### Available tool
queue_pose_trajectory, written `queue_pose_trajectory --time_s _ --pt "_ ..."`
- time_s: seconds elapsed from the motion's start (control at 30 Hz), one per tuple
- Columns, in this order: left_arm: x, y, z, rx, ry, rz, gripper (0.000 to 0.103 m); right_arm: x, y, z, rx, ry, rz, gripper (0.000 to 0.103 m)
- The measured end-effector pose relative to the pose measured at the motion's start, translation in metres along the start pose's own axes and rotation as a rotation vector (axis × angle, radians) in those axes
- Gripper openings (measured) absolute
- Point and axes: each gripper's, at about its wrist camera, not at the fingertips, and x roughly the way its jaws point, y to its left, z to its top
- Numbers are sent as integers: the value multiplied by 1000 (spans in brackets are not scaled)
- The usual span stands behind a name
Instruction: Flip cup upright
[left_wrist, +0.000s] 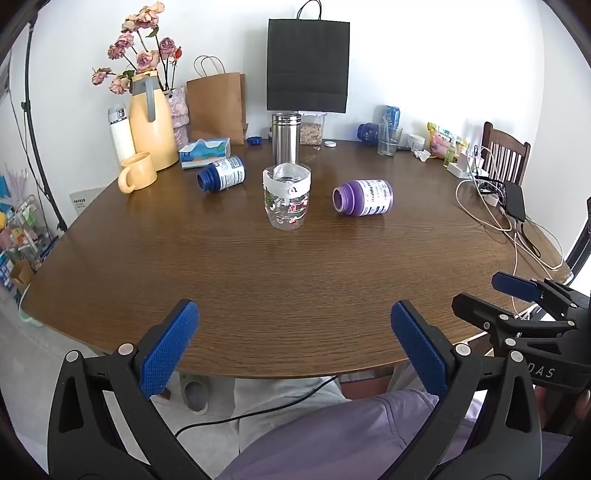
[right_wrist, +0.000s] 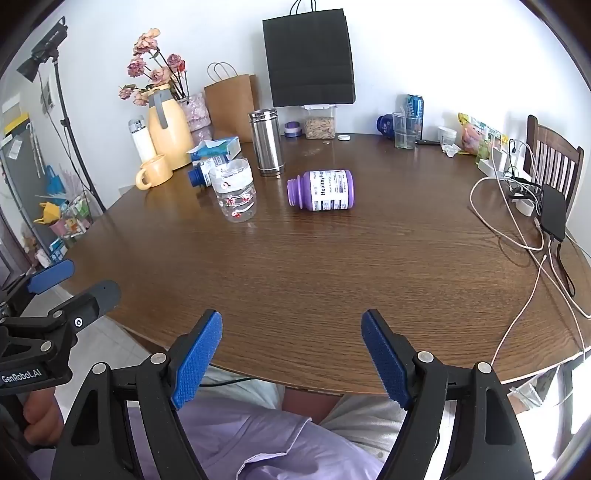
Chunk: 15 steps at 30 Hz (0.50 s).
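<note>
A clear plastic cup (left_wrist: 286, 197) with red prints and a white paper band at its rim stands mouth up in the middle of the brown table (left_wrist: 280, 280). It also shows in the right wrist view (right_wrist: 235, 194). My left gripper (left_wrist: 293, 334) is open and empty at the table's near edge, well short of the cup. My right gripper (right_wrist: 291, 341) is open and empty at the near edge too. Each gripper shows at the side of the other's view: the right gripper (left_wrist: 517, 295), the left gripper (right_wrist: 70, 284).
A purple bottle (left_wrist: 364, 196) lies on its side right of the cup, a blue bottle (left_wrist: 222, 173) left of it, a steel tumbler (left_wrist: 286, 138) behind. A yellow mug (left_wrist: 136, 172), jug, tissue box and paper bags stand at the back. Cables and a power bank (left_wrist: 515, 199) lie at right.
</note>
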Motion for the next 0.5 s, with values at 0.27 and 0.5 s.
queue_pose_trajectory --time_s 0.27,0.5 --pt "0 0 0 7 0 11 103 0 1 -1 -4 2 -5 81" --pt "5 -3 -4 7 0 11 103 1 0 -4 -4 0 -4 81"
